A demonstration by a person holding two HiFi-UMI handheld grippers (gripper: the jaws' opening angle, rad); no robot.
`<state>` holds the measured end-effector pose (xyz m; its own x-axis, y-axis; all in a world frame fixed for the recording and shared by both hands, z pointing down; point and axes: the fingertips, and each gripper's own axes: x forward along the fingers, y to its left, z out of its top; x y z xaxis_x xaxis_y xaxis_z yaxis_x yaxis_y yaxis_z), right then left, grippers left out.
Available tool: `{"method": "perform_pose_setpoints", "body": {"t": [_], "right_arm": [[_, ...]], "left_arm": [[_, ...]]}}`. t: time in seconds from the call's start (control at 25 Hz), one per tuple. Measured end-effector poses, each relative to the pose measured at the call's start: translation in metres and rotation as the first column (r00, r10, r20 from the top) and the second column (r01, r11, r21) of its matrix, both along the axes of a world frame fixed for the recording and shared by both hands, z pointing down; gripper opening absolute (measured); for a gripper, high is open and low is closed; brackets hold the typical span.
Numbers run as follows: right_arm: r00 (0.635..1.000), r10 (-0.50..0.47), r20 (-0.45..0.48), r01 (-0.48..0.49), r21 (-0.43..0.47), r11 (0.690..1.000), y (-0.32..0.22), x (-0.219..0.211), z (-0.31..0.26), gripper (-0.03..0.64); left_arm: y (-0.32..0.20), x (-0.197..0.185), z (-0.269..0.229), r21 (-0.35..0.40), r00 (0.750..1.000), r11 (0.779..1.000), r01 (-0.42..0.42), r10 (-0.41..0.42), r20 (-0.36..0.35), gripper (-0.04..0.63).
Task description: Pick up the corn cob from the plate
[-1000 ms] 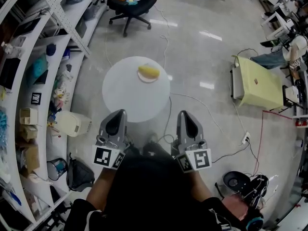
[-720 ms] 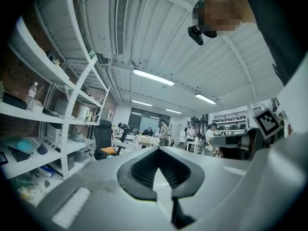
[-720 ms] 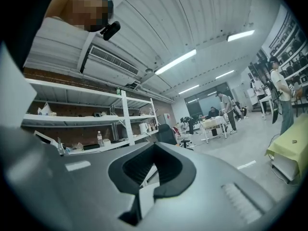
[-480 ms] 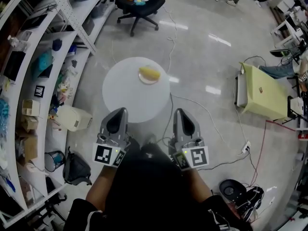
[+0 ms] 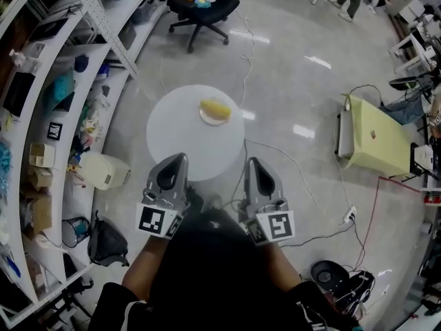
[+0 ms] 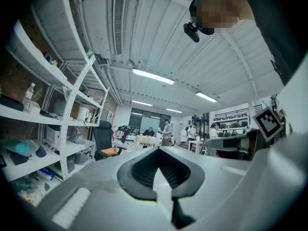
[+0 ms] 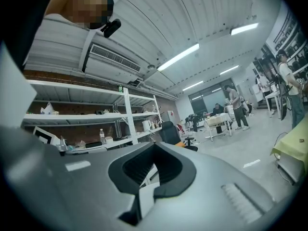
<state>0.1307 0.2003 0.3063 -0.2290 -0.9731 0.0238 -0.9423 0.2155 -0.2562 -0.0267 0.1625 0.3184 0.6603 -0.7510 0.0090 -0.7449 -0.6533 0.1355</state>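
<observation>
**Q:** Nearest item, 6 o'clock?
**A:** Person's dark sleeves. Ahead of them, the L tongs [image 5: 174, 161] and R tongs [image 5: 253, 162] sit side by side, both pointing twd 12 o'clock. Each has a marker cube at its rear (L cube [image 5: 157, 221], R cube [image 5: 274, 226]).

**Q:** State of tongs?
**A:** Both pairs are pressed together w/ nothing btwn them, per the L and R gripper views. In the head view the tips overlap the near rim of the round white tabletop [image 5: 180, 140]. Height above it can't be told.

**Q:** Task object?
**A:** Yellow corn cob [image 5: 215, 107], lying on a small plate [image 5: 209, 118]. The plate is at approx. 1 o'clock on the tabletop, close to the far rim. The cob is well apart from both tongs and untouched.

**Q:** Beyond the tabletop?
**A:** White jug-like container [image 5: 103, 171] on the floor at 9 o'clock, just beside the shelving rack [image 5: 41, 116], which runs along that side. Yellow-green case [image 5: 372, 133] on the floor at 3 o'clock, w/ cables [image 5: 296, 161] trailing btwn it and the tabletop. Farthest is a black office chair [image 5: 200, 2] w/ orange cushion, at 12 o'clock.
</observation>
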Motion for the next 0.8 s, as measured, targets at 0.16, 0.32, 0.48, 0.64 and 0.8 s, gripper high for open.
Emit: {"method": "perform_pose_setpoints", "body": {"t": [0.16,0.32,0.48,0.64,0.8], "right_arm": [[1.0,0.007,-0.027,-0.007,-0.011,1.0,-0.016,-0.004,0.002,0.008],[0.999,0.035,-0.016,-0.035,-0.011,0.999,-0.035,-0.011,0.0,0.008],[0.998,0.059,-0.033,-0.06,-0.024,0.998,-0.054,-0.018,0.004,0.008],[0.995,0.089,-0.048,-0.091,-0.046,0.995,-0.071,-0.024,0.007,0.008],[0.992,0.109,-0.062,-0.113,-0.053,0.992,-0.085,-0.031,0.006,0.008]], "left_arm": [[-0.02,-0.003,0.0,-0.002,1.0,1.0,-0.014,0.014,-0.011,0.002],[-0.043,-0.009,0.003,-0.007,0.999,0.999,-0.035,0.035,-0.02,0.002],[-0.066,-0.015,0.007,-0.019,0.998,0.998,-0.066,0.065,-0.027,0.002],[-0.087,-0.021,0.006,-0.026,0.994,0.995,-0.098,0.097,-0.047,0.001],[-0.102,-0.028,0.008,-0.037,0.99,0.991,-0.126,0.124,-0.065,0.001]]}}
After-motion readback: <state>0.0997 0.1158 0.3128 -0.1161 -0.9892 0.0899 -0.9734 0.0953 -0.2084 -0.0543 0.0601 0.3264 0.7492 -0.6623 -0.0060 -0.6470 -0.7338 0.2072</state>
